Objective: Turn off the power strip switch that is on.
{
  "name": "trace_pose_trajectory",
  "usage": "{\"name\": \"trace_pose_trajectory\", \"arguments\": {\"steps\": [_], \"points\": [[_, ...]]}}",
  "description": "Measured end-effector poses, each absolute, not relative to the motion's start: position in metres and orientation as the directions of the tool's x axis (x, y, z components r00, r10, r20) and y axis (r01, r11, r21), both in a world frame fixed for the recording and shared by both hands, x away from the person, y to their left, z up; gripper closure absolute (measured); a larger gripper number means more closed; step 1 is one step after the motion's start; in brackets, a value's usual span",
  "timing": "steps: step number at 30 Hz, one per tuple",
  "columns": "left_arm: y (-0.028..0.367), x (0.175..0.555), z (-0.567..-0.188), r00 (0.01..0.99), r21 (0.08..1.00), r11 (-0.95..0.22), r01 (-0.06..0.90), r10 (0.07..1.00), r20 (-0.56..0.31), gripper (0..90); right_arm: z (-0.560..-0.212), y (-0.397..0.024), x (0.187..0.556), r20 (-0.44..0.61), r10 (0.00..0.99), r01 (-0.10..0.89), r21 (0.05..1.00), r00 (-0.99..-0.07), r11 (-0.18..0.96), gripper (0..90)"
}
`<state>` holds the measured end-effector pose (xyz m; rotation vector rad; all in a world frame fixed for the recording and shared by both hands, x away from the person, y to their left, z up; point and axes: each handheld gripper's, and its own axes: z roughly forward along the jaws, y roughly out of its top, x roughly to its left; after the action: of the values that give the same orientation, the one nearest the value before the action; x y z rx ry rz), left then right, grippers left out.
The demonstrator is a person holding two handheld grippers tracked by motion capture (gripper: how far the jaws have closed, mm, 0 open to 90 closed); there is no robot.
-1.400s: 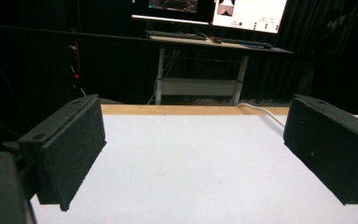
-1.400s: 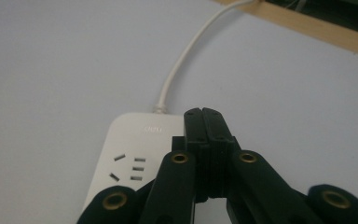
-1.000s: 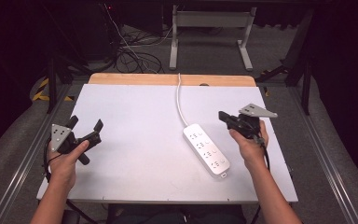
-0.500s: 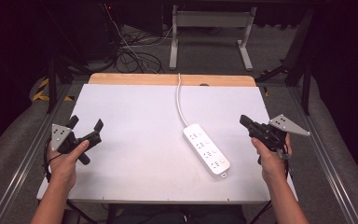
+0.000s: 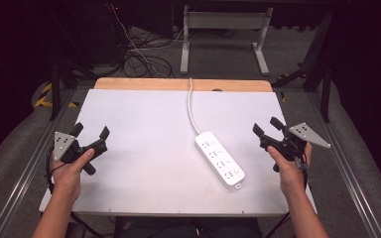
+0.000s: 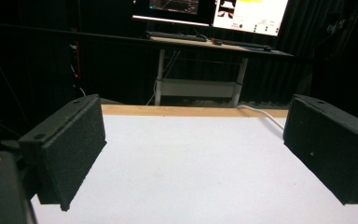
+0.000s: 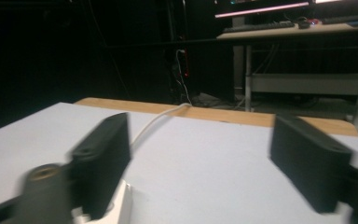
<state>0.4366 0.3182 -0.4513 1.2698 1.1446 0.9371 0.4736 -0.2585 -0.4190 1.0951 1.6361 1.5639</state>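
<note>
A white power strip (image 5: pixel 220 158) lies slantwise on the white table (image 5: pixel 144 148), right of the middle, and its cable (image 5: pixel 192 106) runs off over the far edge. My right gripper (image 5: pixel 265 125) hovers near the table's right edge, a little right of the strip. Its jaws have just been opening and stand apart with nothing between them. In the right gripper view (image 7: pixel 205 163) a corner of the strip (image 7: pixel 121 207) shows by the left jaw, with the cable (image 7: pixel 154 123) beyond. My left gripper (image 5: pixel 90 130) is open near the left edge; its view (image 6: pixel 196 154) has bare table between the jaws.
A wooden strip (image 5: pixel 144 83) forms the table's far edge. Beyond it stand a metal desk frame (image 5: pixel 223 22) and loose cables on the floor (image 5: pixel 139 59). Lit monitors (image 6: pixel 242 11) sit on a desk farther back. Metal rails (image 5: pixel 347 168) run along both sides of the table.
The right gripper has moved rightward, away from the power strip toward the table's right edge, and its jaws have gone from shut to open. The left gripper has stayed put.
</note>
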Motion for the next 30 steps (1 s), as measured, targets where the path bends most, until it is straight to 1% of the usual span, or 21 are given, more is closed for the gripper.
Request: {"name": "trace_pose_trajectory", "arguments": {"steps": [1,2,4,10,13,19,24,30], "points": [[0.318,0.437,-0.451,0.212,0.992,0.103,0.077,0.97,-0.117,6.2,-0.42,-0.259,0.475,0.107,0.881,0.156,0.987,-0.46,-0.038,15.4],[0.318,0.437,-0.451,0.212,0.992,0.103,0.077,0.97,-0.118,6.2,-0.422,-0.259,0.476,0.11,0.882,0.162,0.986,-0.459,-0.039,13.7],[0.318,0.437,-0.451,0.212,0.992,0.104,0.077,0.97,-0.119,6.2,-0.424,-0.26,0.477,0.108,0.884,0.163,0.986,-0.455,-0.037,14.7],[0.318,0.437,-0.451,0.211,0.992,0.105,0.076,0.97,-0.119,6.2,-0.424,-0.266,0.476,0.092,0.894,0.14,0.99,-0.439,-0.033,13.2],[0.318,0.437,-0.451,0.213,0.992,0.104,0.076,0.97,-0.118,6.2,-0.425,-0.27,0.475,0.068,0.902,0.126,0.992,-0.426,-0.016,10.1],[0.318,0.437,-0.451,0.214,0.992,0.105,0.075,0.97,-0.118,6.2,-0.426,-0.276,0.475,0.072,0.907,0.114,0.993,-0.416,-0.027,7.4],[0.318,0.438,-0.451,0.215,0.992,0.104,0.073,0.969,-0.118,6.1,-0.427,-0.276,0.474,0.073,0.91,0.118,0.993,-0.408,-0.027,0.8],[0.318,0.438,-0.452,0.214,0.992,0.105,0.075,0.97,-0.119,5.5,-0.427,-0.276,0.474,0.071,0.912,0.113,0.993,-0.405,-0.027,1.4]]}}
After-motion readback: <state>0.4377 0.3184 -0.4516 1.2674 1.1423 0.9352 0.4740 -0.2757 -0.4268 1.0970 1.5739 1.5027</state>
